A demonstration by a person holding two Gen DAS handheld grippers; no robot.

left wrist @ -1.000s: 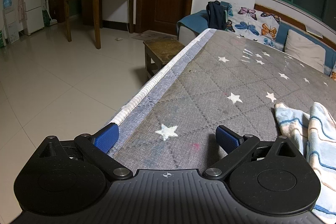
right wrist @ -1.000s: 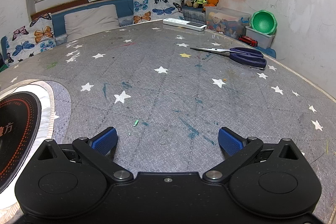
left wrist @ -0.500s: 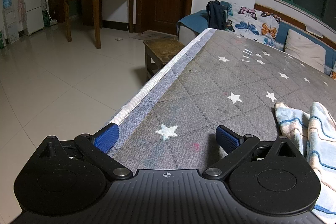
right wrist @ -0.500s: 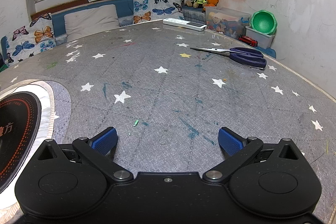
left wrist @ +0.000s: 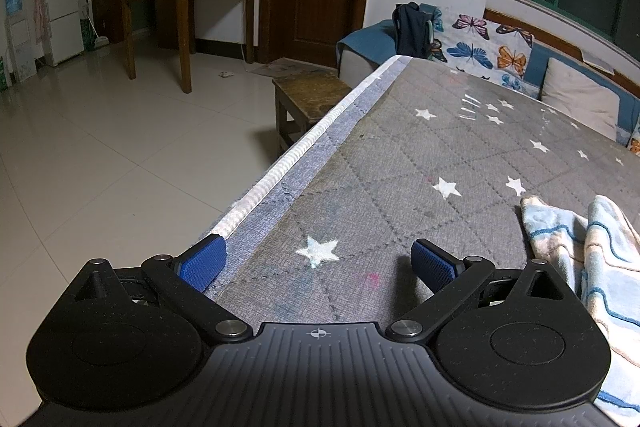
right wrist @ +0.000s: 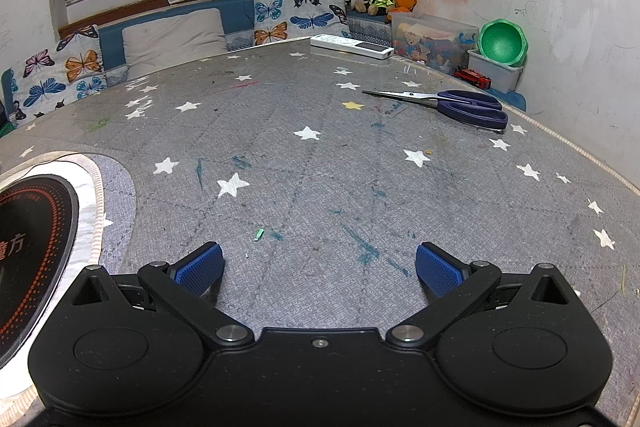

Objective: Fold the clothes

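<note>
A crumpled cloth with light blue, cream and pink stripes lies on the grey star-patterned table cover at the right edge of the left wrist view. My left gripper is open and empty, low over the table's left edge, with the cloth just to its right. My right gripper is open and empty over the bare grey cover. The cloth does not show in the right wrist view.
Blue-handled scissors and a white remote lie far right on the table. A black round cooktop sits at the left. Cushions line the far bench. A wooden stool stands beside the table edge.
</note>
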